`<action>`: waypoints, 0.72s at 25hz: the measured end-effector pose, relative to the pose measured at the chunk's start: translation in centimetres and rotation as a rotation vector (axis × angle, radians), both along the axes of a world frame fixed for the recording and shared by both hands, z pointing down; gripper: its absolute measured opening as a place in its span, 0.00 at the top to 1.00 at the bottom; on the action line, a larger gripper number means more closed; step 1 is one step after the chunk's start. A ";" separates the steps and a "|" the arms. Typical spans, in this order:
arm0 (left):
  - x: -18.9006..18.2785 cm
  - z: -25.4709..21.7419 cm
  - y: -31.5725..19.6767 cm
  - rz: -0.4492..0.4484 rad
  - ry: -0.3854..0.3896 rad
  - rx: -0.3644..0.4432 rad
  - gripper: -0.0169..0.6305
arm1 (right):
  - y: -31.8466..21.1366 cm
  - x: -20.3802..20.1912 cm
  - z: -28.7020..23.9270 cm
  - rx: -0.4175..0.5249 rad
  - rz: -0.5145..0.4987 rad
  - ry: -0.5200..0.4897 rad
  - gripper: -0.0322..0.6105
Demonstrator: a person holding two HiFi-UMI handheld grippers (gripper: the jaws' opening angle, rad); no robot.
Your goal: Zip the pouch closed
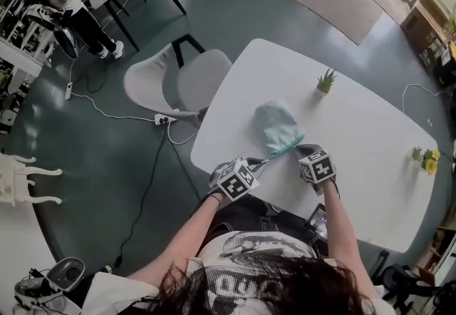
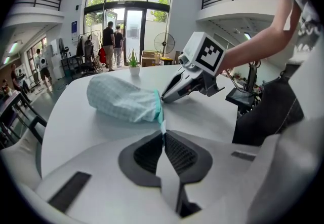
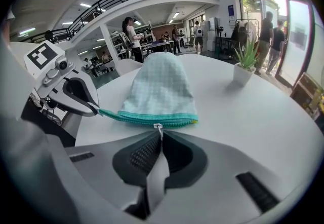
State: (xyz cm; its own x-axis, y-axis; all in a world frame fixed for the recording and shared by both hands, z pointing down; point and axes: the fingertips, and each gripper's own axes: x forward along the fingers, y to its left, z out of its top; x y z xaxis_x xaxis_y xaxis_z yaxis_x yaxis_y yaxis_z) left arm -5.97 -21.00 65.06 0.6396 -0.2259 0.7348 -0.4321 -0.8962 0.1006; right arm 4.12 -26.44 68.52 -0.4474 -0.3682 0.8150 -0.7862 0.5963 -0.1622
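A pale checked pouch (image 1: 276, 125) with a teal zip lies on the white table (image 1: 377, 128). In the left gripper view the pouch (image 2: 121, 99) lies just ahead of my left gripper (image 2: 162, 132), whose jaws are shut on the thin tab at the zip's end. My left gripper (image 1: 263, 160) is at the zip's left end. My right gripper (image 1: 303, 149) is at the zip's right part. In the right gripper view my right gripper (image 3: 158, 132) is shut on the small metal zip pull (image 3: 158, 127), partway along the teal zip (image 3: 147, 117).
A small potted plant (image 1: 326, 81) stands beyond the pouch. A second little plant with yellow flowers (image 1: 427, 159) is at the table's right edge. A dark flat device (image 1: 318, 221) lies at the near edge. A white chair (image 1: 178, 82) stands left of the table.
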 end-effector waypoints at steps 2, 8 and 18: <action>-0.2 -0.1 -0.2 -0.003 0.000 0.001 0.94 | -0.3 0.2 0.0 0.003 0.000 0.009 0.93; -0.9 0.0 -0.6 -0.007 -0.008 0.001 0.94 | -1.4 1.4 -0.2 0.014 0.019 0.029 0.93; -0.8 0.6 -0.7 -0.018 -0.022 -0.004 0.94 | -2.3 3.1 -0.3 0.036 0.076 0.050 0.93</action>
State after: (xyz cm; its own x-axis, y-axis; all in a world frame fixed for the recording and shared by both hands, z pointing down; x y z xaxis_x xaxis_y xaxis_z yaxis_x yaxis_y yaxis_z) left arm -6.75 -21.75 65.66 0.6193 -0.2340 0.7495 -0.4500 -0.8880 0.0947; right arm 7.20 -28.77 68.20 -0.3760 -0.4292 0.8212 -0.8361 0.5393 -0.1009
